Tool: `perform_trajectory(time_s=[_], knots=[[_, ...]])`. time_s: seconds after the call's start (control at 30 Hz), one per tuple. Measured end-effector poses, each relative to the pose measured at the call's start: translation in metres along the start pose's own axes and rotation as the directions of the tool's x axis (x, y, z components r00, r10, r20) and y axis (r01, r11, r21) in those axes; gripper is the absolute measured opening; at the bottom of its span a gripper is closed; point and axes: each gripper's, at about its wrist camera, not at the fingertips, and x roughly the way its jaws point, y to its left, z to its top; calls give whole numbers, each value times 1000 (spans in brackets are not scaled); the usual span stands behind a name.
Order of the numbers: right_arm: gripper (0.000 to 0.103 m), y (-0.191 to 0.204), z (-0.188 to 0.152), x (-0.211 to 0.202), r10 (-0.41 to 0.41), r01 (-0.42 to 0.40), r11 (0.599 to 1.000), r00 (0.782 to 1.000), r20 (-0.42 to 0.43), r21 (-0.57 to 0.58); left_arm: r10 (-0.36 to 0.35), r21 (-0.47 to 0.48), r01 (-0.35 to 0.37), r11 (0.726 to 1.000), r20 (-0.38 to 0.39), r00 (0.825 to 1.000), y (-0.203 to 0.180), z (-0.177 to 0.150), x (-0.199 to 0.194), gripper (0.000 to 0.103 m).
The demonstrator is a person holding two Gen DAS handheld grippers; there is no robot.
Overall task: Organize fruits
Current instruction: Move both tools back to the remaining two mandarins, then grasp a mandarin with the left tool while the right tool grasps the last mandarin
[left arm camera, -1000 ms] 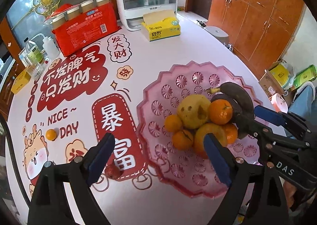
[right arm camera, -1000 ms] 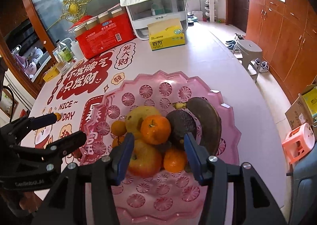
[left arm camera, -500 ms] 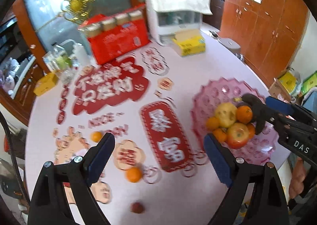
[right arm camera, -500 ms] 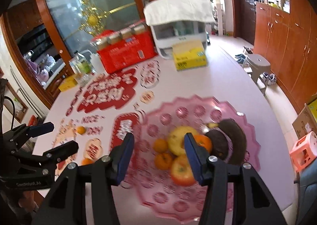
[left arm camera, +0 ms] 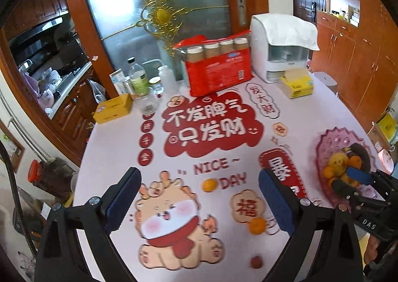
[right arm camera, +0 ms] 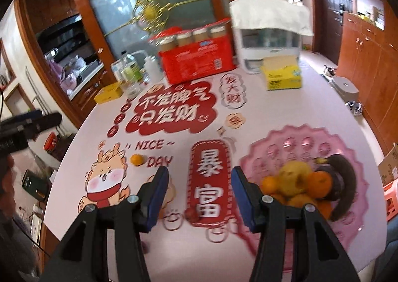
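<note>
plainly the step in hand looks like gathering strays; both the left gripper (left arm camera: 200,197) and right gripper (right arm camera: 199,195) hang empty, jaws spread; next, close on the small orange mandarin (left arm camera: 209,185) at frame centre, then carry it to the scalloped pink plastic fruit bowl (left arm camera: 323,142) at right.

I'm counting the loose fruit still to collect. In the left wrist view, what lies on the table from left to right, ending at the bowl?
Small orange by the word DAY → small dark red fruit → second orange on the round print → pink fruit bowl.
</note>
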Motion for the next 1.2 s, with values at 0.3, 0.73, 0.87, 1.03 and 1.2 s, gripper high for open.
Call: perform_trajectory(time_s=[0.3, 0.73, 0.87, 1.03, 1.2], knots=[[53, 50, -25, 52, -34, 34, 999, 994, -101, -7, -46, 125, 54, 991, -59, 997, 31, -11, 55, 95], [53, 85, -73, 128, -59, 57, 998, 948, -313, -15, -177, 342, 261, 903, -260, 949, 15, -53, 190, 95], [52, 89, -78, 149, -63, 61, 998, 933, -354, -17, -203, 310, 296, 904, -298, 933, 16, -56, 217, 95], [43, 94, -77, 160, -121, 106, 992, 929, -350, -61, -222, 293, 324, 900, -331, 917, 10, -61, 243, 89], [41, 90, -76, 161, -102, 92, 995, 934, -343, -44, -243, 268, 355, 896, -374, 895, -1, -65, 266, 77]])
